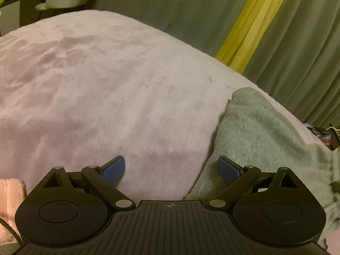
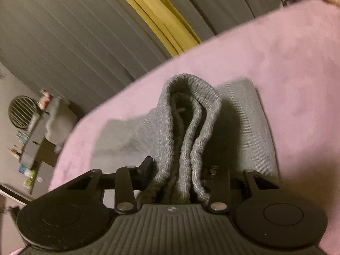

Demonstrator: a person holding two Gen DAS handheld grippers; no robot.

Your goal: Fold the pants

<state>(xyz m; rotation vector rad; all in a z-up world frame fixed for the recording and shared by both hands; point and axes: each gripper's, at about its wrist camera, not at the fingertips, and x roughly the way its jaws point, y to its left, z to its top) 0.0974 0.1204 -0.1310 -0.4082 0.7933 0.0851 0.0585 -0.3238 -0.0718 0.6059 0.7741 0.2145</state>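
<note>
Pants (image 2: 187, 131) ribbed band upright in clenched right claw (image 2: 180, 170), left claw (image 1: 171, 167) released.

Pink blanket (image 1: 95, 89) — grey curtains (image 1: 293, 48), yellow stripe (image 1: 250, 27).

Pants (image 1: 255, 131) on blanket (image 1: 95, 85), right of left gripper (image 1: 172, 170), curtain (image 1: 297, 42) behind

Both wrist views low, close, sharing pants (image 1: 255, 131)
</note>
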